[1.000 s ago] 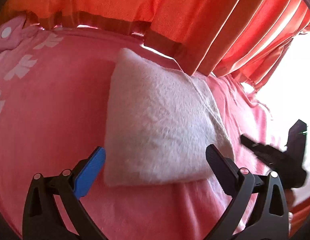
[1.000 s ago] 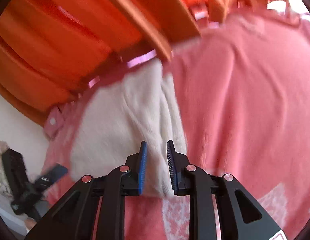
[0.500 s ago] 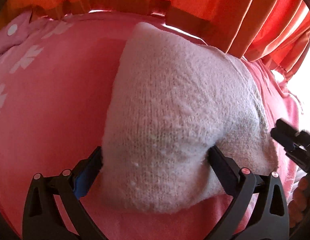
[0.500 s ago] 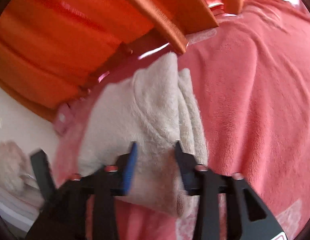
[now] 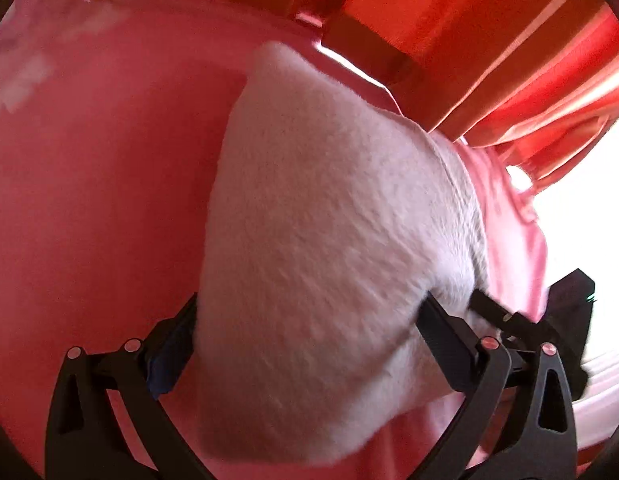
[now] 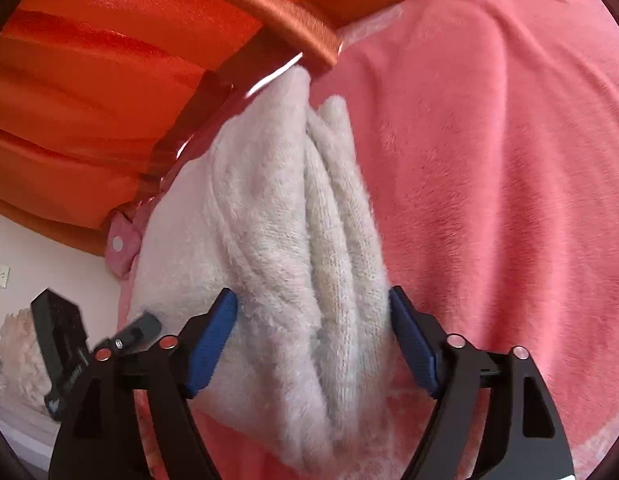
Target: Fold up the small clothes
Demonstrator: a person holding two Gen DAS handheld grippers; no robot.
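The folded white knit garment (image 6: pixel 293 264) lies on the pink blanket (image 6: pixel 489 160), straddled by both sets of wide-apart jaws; the right gripper (image 6: pixel 313 344) has just been opening. Its stacked layers could be dragged apart on withdrawal.

We see a bed covered by a pink fleece blanket (image 6: pixel 489 160), with a folded white knitted garment (image 6: pixel 277 240) lying on it near orange curtains (image 6: pixel 89 80) at the far edge.
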